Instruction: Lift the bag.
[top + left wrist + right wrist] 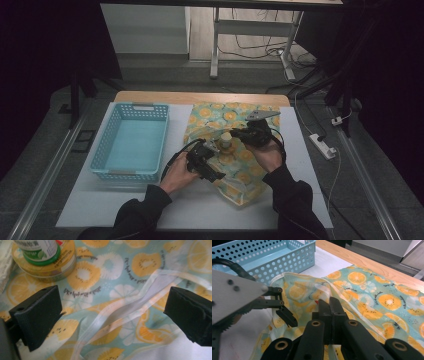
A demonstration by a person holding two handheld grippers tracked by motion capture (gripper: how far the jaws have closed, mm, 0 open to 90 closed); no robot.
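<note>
A teal bag printed with orange slices [240, 170] lies on the white table top. Where its mouth opens stands a small bottle [226, 138], green-capped [41, 251], on a yellow-lidded jar [53, 268]. My left gripper [214, 150] hangs open just above the cloth, and the bag's translucent strap [140, 300] runs between its jaws [112, 305] without touching them. My right gripper [241, 135] is beyond the bottle, shut [329, 303] on the bag's raised white-trimmed rim [323, 288]. The left gripper's jaw [287, 316] shows beside it.
A light blue perforated basket [106, 145] stands empty to the left of the bag, its wall [274, 261] close behind the left gripper. The wooden table edge [200, 97] runs along the back. Cables and a power strip [322, 145] lie on the floor at right.
</note>
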